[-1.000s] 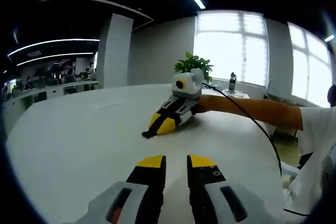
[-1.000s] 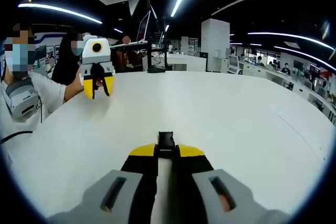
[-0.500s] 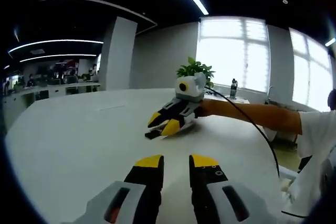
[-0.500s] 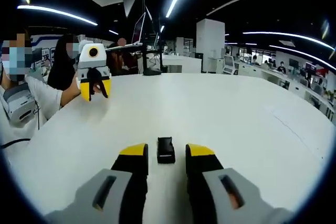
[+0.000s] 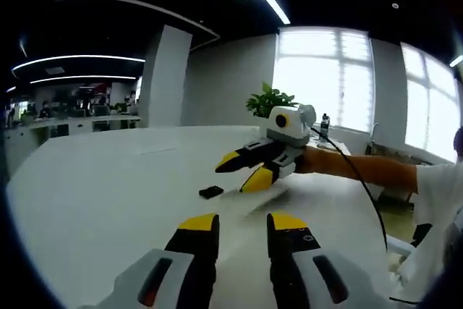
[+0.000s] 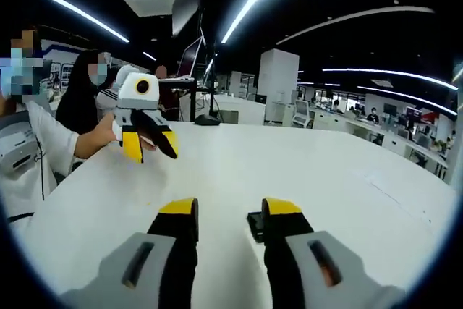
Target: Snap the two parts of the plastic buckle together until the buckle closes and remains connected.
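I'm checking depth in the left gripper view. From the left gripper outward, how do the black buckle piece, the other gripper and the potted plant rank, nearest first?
Measured from the left gripper:
1. Black buckle piece, lying on the white table just ahead, slightly left.
2. Right gripper, hanging open above the table, beyond the piece and to its right.
3. Potted plant, farthest, behind that gripper by the window.

In the right gripper view the buckle (image 6: 255, 225) is half hidden behind the right gripper's (image 6: 230, 216) jaw, so its shape cannot be read; in the left gripper view it (image 5: 211, 192) is too small to tell whether its parts are joined; a person's sleeve (image 5: 441, 200) is cut off at the edge.
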